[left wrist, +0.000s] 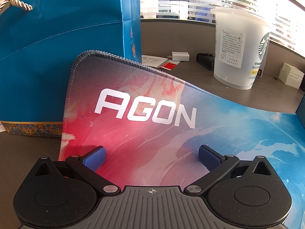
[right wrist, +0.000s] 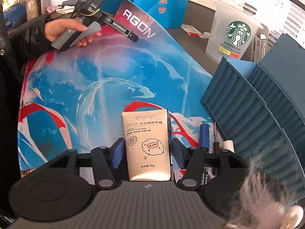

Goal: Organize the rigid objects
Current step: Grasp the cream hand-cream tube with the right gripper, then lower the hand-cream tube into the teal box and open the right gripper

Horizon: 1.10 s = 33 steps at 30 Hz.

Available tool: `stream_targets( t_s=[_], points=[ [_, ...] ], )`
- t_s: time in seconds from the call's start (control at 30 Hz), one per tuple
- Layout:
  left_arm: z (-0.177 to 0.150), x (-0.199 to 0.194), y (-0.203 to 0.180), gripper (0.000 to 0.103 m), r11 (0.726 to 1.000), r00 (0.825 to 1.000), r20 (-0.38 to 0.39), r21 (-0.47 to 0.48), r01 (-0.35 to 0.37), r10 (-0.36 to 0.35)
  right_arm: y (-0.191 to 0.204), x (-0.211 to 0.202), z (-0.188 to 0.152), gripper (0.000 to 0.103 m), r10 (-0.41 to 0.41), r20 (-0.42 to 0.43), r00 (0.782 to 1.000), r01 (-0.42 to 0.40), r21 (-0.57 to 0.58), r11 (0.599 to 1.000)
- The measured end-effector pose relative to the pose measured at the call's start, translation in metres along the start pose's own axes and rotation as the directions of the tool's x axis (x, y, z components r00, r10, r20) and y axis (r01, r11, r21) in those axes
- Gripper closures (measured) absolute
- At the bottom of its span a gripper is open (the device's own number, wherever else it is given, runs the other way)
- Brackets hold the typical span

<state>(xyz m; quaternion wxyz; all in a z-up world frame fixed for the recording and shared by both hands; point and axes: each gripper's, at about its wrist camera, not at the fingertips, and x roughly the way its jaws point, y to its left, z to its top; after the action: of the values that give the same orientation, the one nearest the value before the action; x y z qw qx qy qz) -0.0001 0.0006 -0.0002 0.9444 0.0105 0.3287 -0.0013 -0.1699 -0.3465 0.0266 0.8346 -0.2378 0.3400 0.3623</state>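
Two views differ: only the right shows the beige hand-cream tube (right wrist: 147,147) between the right hand-held gripper (right wrist: 147,153)'s spread fingers, seemingly untouched; the left hand-held gripper (left wrist: 151,157) gapes over the red-and-blue fabric mouse mat (left wrist: 171,133).

Beige hand cream tube (right wrist: 147,145) lying flat on mat, blue-capped marker (right wrist: 204,136) and thin screwdriver (right wrist: 215,148) just beside it

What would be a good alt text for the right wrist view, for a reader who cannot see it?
The right gripper has its jaws around a beige hand cream tube lying on a blue and red AGON mouse mat; whether they press it is unclear. A blue ribbed plastic storage box stands at right, a frosted Starbucks cup behind, and the left gripper hovers far left.
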Motion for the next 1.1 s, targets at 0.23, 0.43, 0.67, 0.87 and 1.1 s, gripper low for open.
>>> stream_targets(
  t_s=[0.23,0.43,0.67,0.87,1.1],
  points=[
    [0.000,0.000,0.000,0.000,1.000,1.000,0.000,0.000,0.000,0.000,0.013,-0.002,0.003,0.058,-0.053,-0.012,0.999,0.052,-0.073,0.996],
    [0.000,0.000,0.000,0.000,1.000,1.000,0.000,0.000,0.000,0.000,0.006,-0.017,0.011,0.058,-0.059,0.007,0.998,0.059,-0.070,0.996],
    [0.000,0.000,0.000,0.000,1.000,1.000,0.000,0.000,0.000,0.000,-0.004,-0.037,0.020,0.059,-0.090,0.067,0.994,0.093,-0.048,0.994],
    [0.000,0.000,0.000,0.000,1.000,1.000,0.000,0.000,0.000,0.000,-0.023,-0.063,0.032,0.059,-0.124,0.186,0.975,0.121,0.023,0.992],
    [0.000,0.000,0.000,0.000,1.000,1.000,0.000,0.000,0.000,0.000,-0.051,-0.087,0.061,0.059,-0.186,0.188,0.964,0.194,-0.026,0.981]
  ],
)
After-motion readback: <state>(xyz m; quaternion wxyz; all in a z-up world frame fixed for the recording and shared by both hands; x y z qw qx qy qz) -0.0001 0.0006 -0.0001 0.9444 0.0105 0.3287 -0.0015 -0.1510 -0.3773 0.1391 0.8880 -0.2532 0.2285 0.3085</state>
